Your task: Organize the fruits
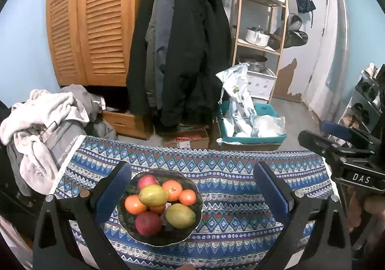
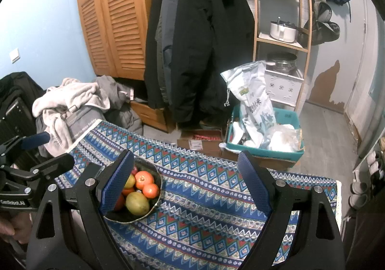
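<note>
Fruits are sitting heaped in a dark bowl on the worktop, which is wearing a blue patterned cloth. In the heap: two yellow-green mangoes, two red apples, and several oranges, all touching one another, one mango riding on top.

Left claw is hanging wide open above the near side of the bowl, gripping nothing. Right claw is likewise spread wide and empty, hovering over bare cloth to the right of the bowl; its left pad is hiding part of the heap in that view.

Handling, as judged: fruit is looking firm and rounded, moderately weighty, smooth-skinned, so likely slipping if pinched off-centre. The mangoes may be bruising under a hard squeeze. Best hold is across the widest middle of each piece; the top mango is offering the clearest access. Pulling a lower fruit is risking a roll of its neighbours. A small pale object is showing between the fruits, possibly a sticker or wrapper; too small to tell.

Around: cloth to the right is lying free. The bowl rim is standing in the way of a low sideways approach. Beyond the worktop, a heap of laundry and hanging coats are staying well apart.

Whether the fruits are gathered already or awaiting sorting, the scene is fitting both.
</note>
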A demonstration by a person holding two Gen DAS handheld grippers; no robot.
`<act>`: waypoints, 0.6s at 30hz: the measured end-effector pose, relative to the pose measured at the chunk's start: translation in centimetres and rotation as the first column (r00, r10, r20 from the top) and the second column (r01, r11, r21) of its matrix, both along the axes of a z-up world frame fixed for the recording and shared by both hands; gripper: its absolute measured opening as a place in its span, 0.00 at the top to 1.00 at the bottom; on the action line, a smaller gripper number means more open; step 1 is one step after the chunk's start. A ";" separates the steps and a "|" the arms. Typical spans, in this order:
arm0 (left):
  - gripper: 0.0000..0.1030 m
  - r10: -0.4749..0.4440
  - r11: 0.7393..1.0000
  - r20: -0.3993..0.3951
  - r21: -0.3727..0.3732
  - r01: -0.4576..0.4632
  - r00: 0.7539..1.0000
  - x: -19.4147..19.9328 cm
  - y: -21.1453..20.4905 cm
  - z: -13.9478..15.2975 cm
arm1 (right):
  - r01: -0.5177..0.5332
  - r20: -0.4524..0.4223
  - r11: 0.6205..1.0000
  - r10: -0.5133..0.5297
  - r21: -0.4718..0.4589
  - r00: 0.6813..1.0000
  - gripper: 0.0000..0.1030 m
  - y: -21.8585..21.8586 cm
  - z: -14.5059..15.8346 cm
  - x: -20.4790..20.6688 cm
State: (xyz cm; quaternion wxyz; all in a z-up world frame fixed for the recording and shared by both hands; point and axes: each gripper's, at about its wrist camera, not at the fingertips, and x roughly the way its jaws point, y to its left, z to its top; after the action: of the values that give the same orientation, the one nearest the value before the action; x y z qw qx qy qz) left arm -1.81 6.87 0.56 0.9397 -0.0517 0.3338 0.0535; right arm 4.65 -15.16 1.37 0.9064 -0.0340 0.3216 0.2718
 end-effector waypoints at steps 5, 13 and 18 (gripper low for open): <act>0.01 0.002 1.000 0.006 0.009 -0.002 1.000 -0.1 -0.1 0.1 | 0.001 0.000 1.000 -0.001 0.000 1.000 0.16 -0.1 0.0 0.1; 0.01 0.000 1.000 0.008 0.015 0.000 1.000 -0.2 -0.1 0.1 | 0.001 0.000 1.000 -0.001 0.001 1.000 0.16 -0.1 0.1 0.1; 0.01 0.000 1.000 0.007 0.014 0.000 1.000 -0.2 -0.2 0.2 | 0.001 0.000 1.000 -0.001 0.000 1.000 0.15 -0.2 0.1 0.1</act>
State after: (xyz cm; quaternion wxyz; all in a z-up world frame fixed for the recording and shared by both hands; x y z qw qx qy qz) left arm -2.01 6.68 0.72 0.9412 -0.0452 0.3303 0.0554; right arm 4.76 -15.35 1.44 0.9065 -0.0337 0.3216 0.2713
